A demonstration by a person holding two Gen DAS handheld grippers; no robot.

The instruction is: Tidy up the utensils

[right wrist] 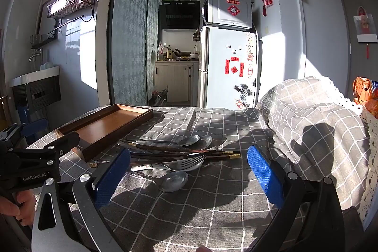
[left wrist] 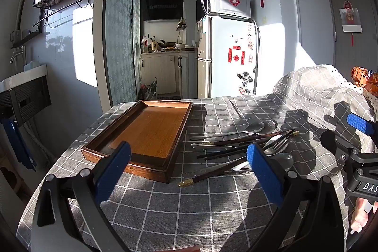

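Observation:
An empty wooden tray (left wrist: 151, 131) lies on the grey checked tablecloth (left wrist: 189, 200), left of a pile of utensils (left wrist: 245, 145): metal spoons (right wrist: 174, 181), a fork (right wrist: 189, 161) and dark chopsticks (right wrist: 189, 154) with gold tips. My left gripper (left wrist: 189, 171) is open and empty, just in front of the tray and the pile. My right gripper (right wrist: 189, 174) is open and empty, hovering in front of the pile, with a spoon between its fingers' line of sight. The tray also shows in the right wrist view (right wrist: 106, 126). The right gripper's body shows at the right edge of the left wrist view (left wrist: 354, 152).
A cloth-covered hump (right wrist: 314, 115) rises at the table's right side, with orange packets (right wrist: 366, 93) behind it. A fridge (left wrist: 226, 58) with a microwave on top stands beyond the table. A sink (left wrist: 23, 77) is on the left wall.

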